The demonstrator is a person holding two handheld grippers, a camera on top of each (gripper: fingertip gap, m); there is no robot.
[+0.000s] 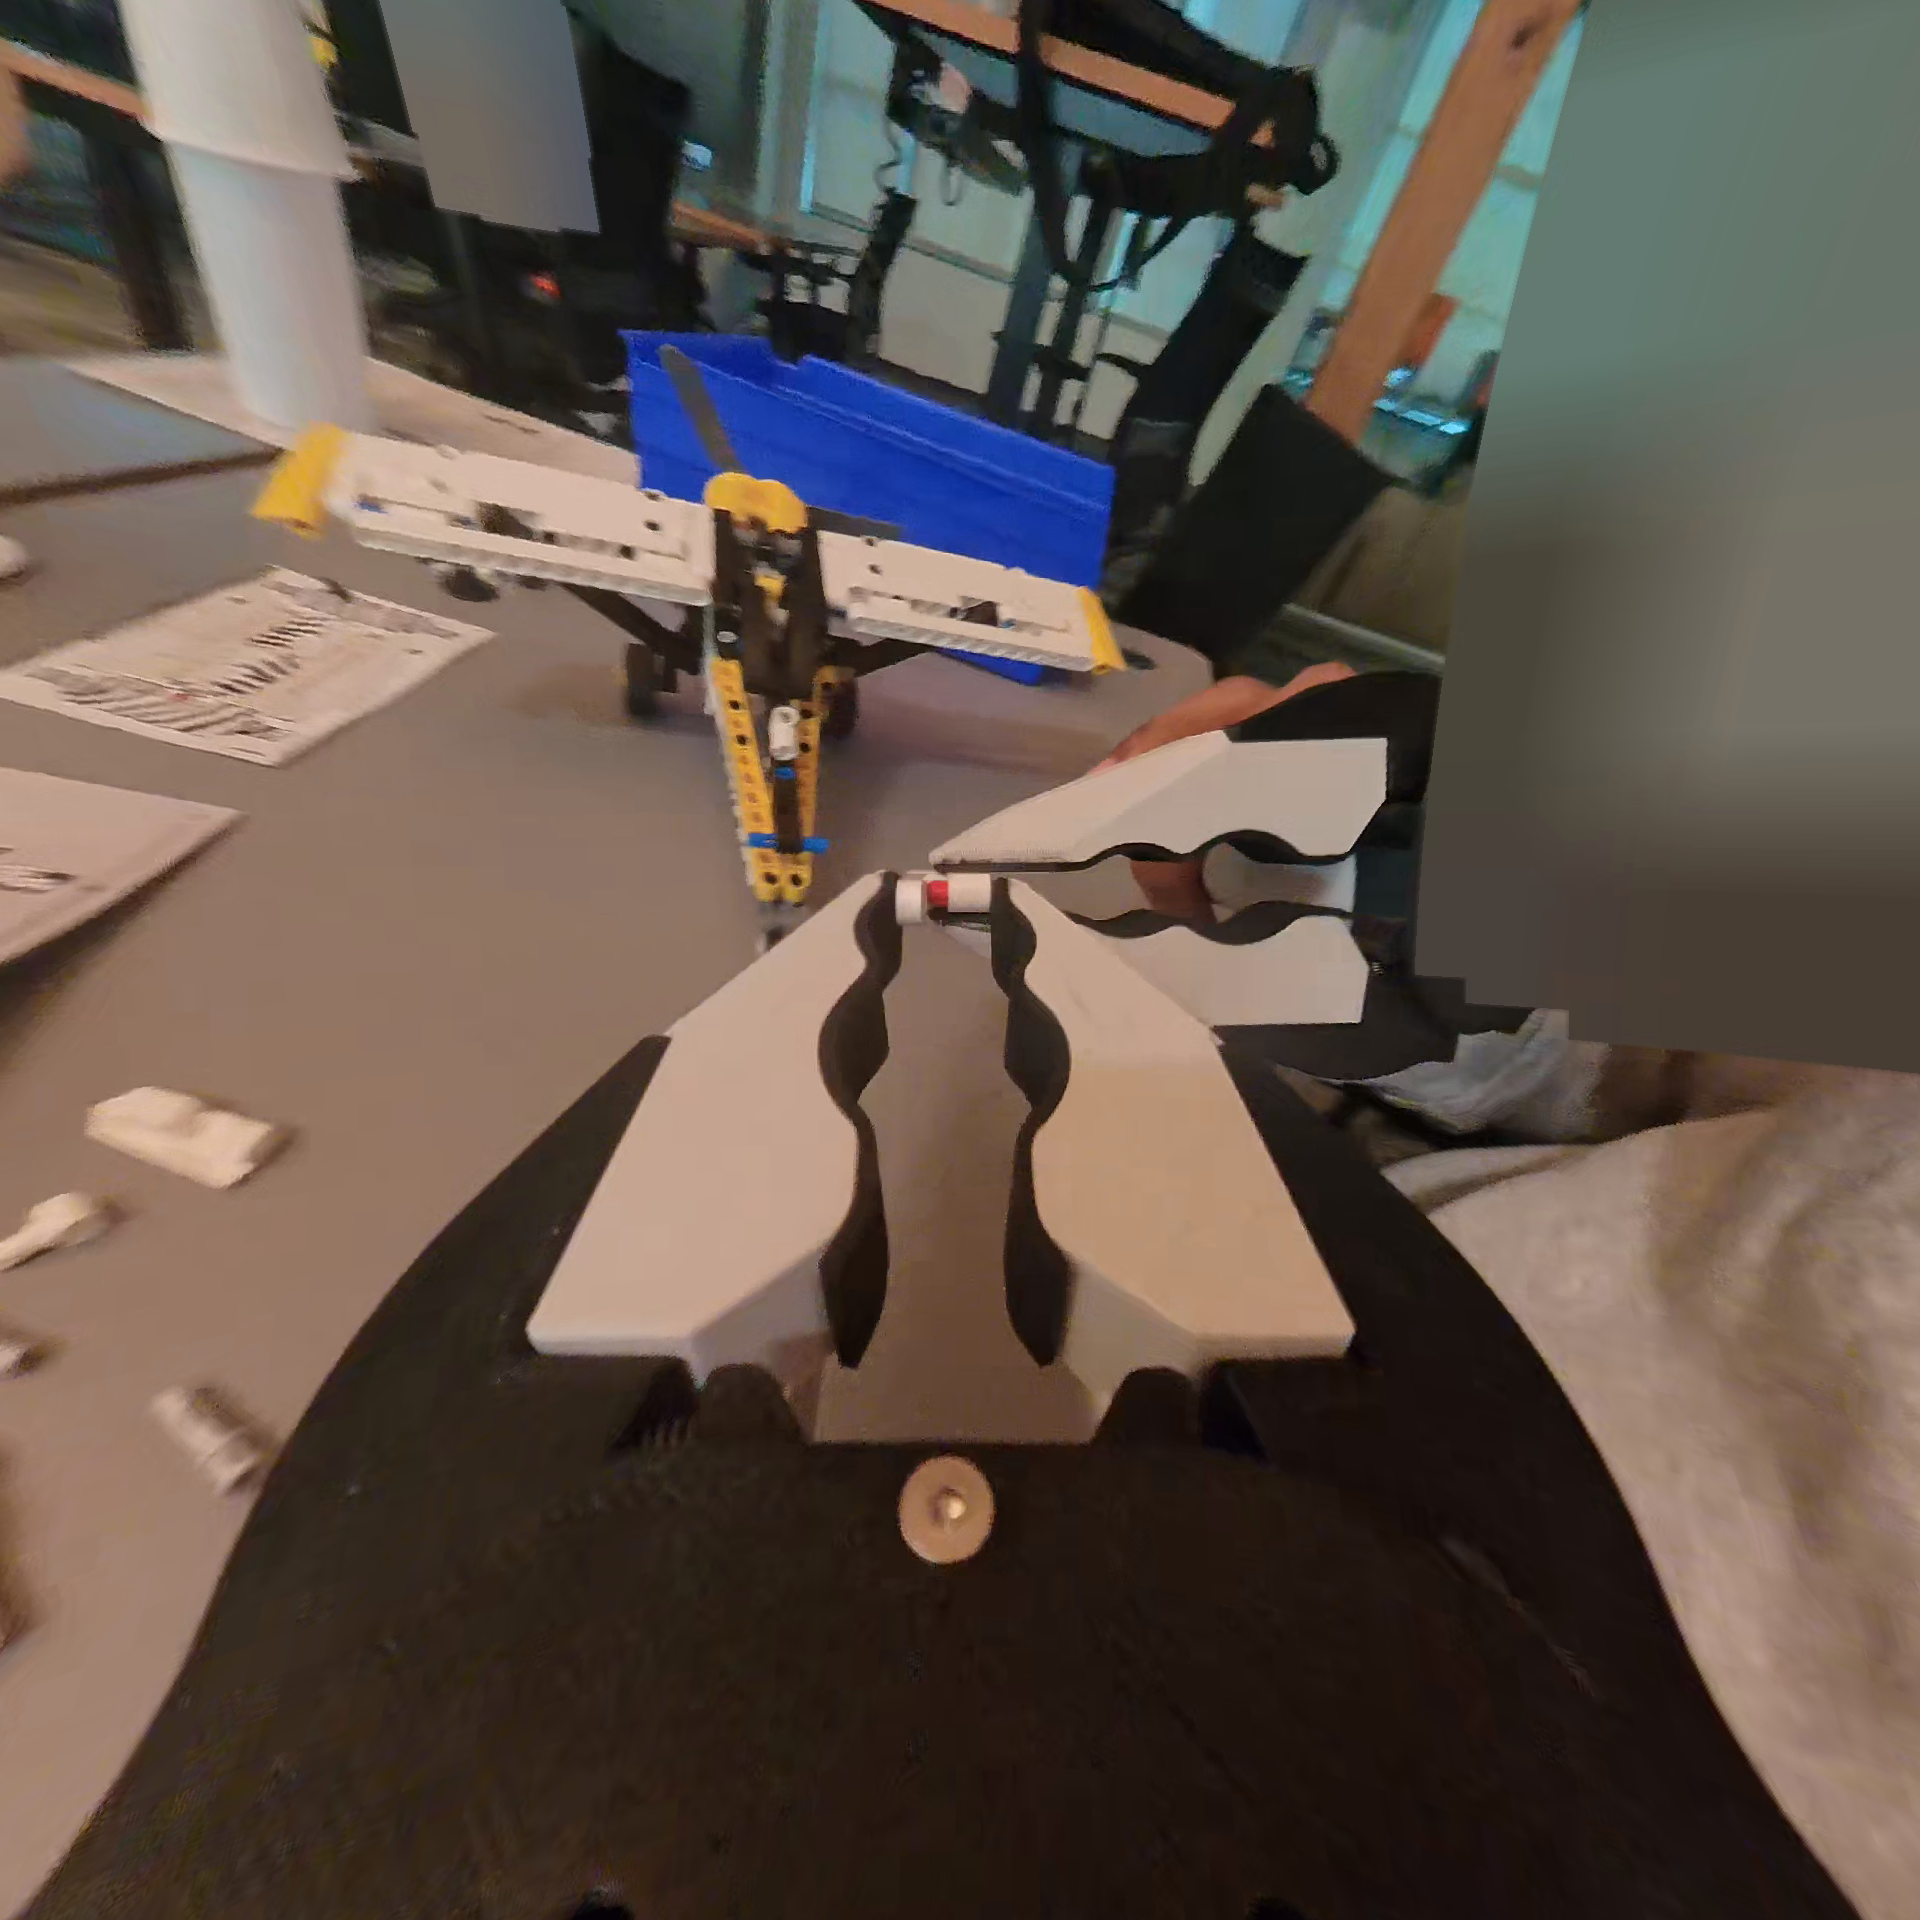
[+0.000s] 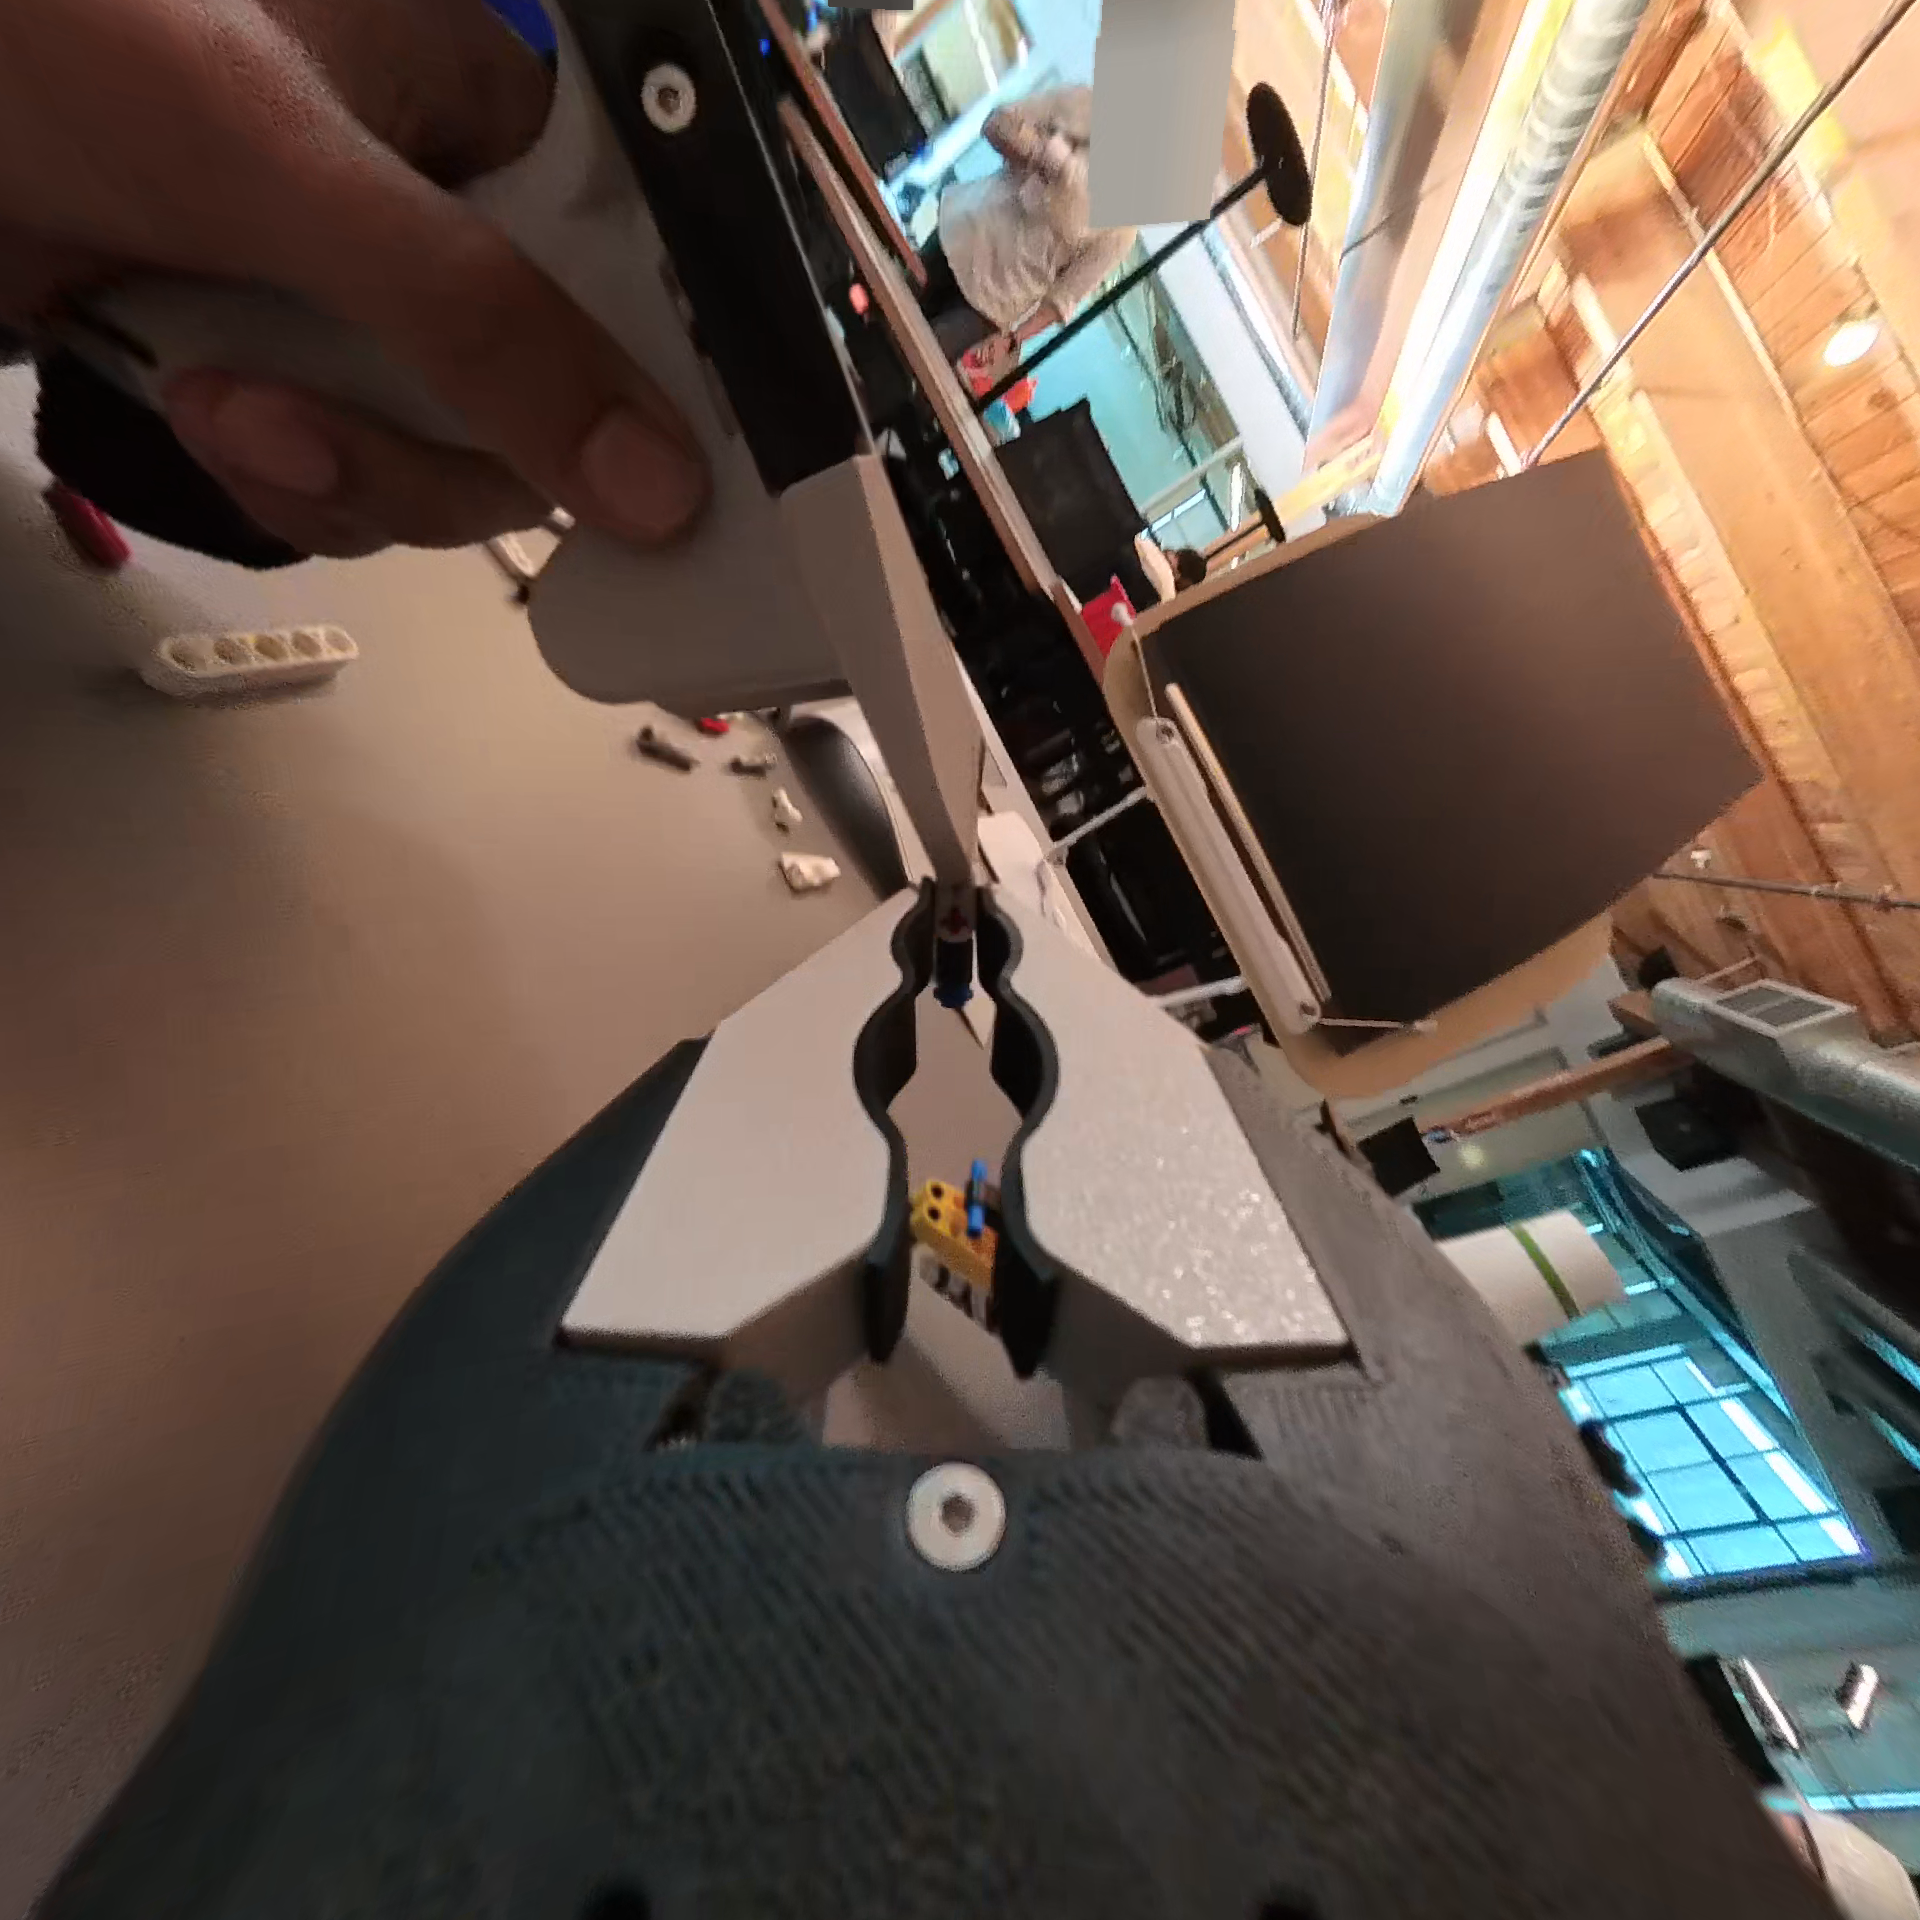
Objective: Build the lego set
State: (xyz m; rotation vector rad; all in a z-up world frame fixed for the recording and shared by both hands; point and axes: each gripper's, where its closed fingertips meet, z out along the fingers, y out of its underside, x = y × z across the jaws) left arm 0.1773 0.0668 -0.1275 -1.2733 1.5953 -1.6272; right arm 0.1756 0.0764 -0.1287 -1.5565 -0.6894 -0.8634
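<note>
Loose white pieces [image 1: 187, 1135] lie at nine o'clock on the grey surface [image 1: 499, 935], the part-built plane [image 1: 758, 582] stands at twelve o'clock, and the left tool [image 1: 940, 899] pinches a small white-and-red connector [image 1: 940, 896] at its tips. At three o'clock the right tool [image 2: 951, 961] meets it, closed narrowly on a small blue-tipped pin [image 2: 952, 971]. A slight misalignment as they join could probably pop either tiny part free.

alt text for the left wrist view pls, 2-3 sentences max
The left hand-held gripper pinches a small white and red piece at its fingertips, with the right hand-held gripper meeting it from the right. Behind, a yellow and white toy plane stands on the grey table before a blue bin.
</note>
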